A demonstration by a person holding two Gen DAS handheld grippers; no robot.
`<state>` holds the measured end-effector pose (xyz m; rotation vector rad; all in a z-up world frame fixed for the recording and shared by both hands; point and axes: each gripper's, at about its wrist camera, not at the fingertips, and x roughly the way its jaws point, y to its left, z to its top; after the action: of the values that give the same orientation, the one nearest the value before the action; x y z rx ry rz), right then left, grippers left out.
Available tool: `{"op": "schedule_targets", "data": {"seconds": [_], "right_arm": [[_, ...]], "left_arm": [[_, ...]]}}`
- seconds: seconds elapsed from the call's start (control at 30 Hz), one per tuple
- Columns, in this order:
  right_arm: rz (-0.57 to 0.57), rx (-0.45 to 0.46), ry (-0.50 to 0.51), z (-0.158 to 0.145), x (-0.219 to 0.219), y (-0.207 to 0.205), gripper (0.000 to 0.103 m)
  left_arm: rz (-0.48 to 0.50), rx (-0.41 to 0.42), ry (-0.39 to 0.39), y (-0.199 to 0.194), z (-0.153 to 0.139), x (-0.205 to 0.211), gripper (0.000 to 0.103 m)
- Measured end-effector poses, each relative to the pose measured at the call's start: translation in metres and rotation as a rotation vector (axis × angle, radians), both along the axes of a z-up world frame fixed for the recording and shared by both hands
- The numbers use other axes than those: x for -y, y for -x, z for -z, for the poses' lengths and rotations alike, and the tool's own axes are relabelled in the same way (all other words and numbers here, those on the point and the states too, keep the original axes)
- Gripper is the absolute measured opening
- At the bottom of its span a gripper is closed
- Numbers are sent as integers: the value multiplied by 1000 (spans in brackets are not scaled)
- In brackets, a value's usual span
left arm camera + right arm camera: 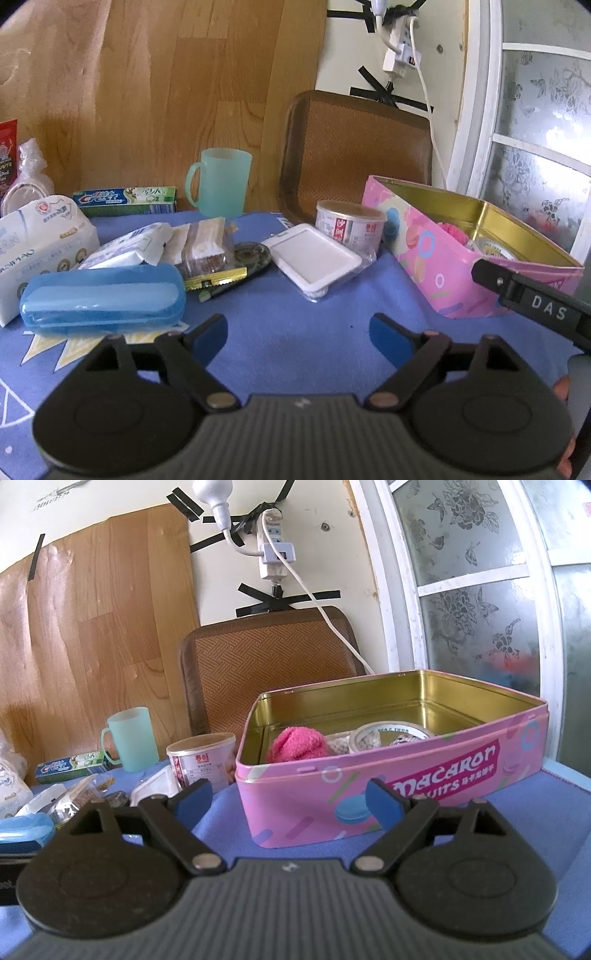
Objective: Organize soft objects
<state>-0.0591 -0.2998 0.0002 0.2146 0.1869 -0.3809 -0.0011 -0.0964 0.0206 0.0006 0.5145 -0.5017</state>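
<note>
Inside the pink tin (391,775), right-view-only fuzzy pink sock (297,744); both claws (298,334) (286,799) agape, empty.

Pretty lived-in corner here: wood-grain panelling (92,602) covers the wall, next to a cream patch where a power strip (273,542) is stuck up with black tape. A woven brown chair back (266,661) leans there, and daylight comes through the frosted floral window (476,602).

"Macaron" on pink tin (424,775); "Crest" on toothpaste box (125,199).
</note>
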Motion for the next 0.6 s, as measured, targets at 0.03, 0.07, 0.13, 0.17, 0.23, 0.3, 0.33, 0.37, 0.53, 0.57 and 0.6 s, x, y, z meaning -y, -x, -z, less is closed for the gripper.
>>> {"op": "schedule_targets", "data": {"seconds": [0.03, 0.07, 0.13, 0.17, 0.23, 0.3, 0.33, 0.37, 0.53, 0.57, 0.6], "right_arm": [[0, -1, 0, 0, 0, 0, 92], [1, -3, 1, 0, 0, 0, 92], [1, -6, 4, 0, 0, -1, 92], [1, -8, 5, 0, 0, -1, 92], [1, -11, 6, 0, 0, -1, 92], [0, -13, 6, 0, 0, -2, 92], [0, -14, 6, 1, 0, -2, 92], [-1, -15, 7, 0, 0, -2, 92], [-2, -16, 7, 0, 1, -2, 93], [-3, -17, 7, 0, 1, -3, 93], [-3, -16, 7, 0, 1, -2, 93]], "left_arm": [[1, 2, 2, 0, 0, 0, 87], [1, 3, 3, 0, -1, -1, 88], [1, 9, 10, 1, -1, -2, 91], [-1, 12, 14, 2, -1, -2, 91], [-2, 17, 21, 3, -1, -3, 91], [-4, 20, 25, 4, -2, -4, 91], [-7, 20, 26, 4, -2, -5, 91], [-9, 20, 28, 4, -2, -5, 91], [-21, 29, 41, 6, -3, -8, 93], [-21, 32, 44, 6, -3, -9, 93], [-22, 33, 48, 6, -3, -10, 95]]}}
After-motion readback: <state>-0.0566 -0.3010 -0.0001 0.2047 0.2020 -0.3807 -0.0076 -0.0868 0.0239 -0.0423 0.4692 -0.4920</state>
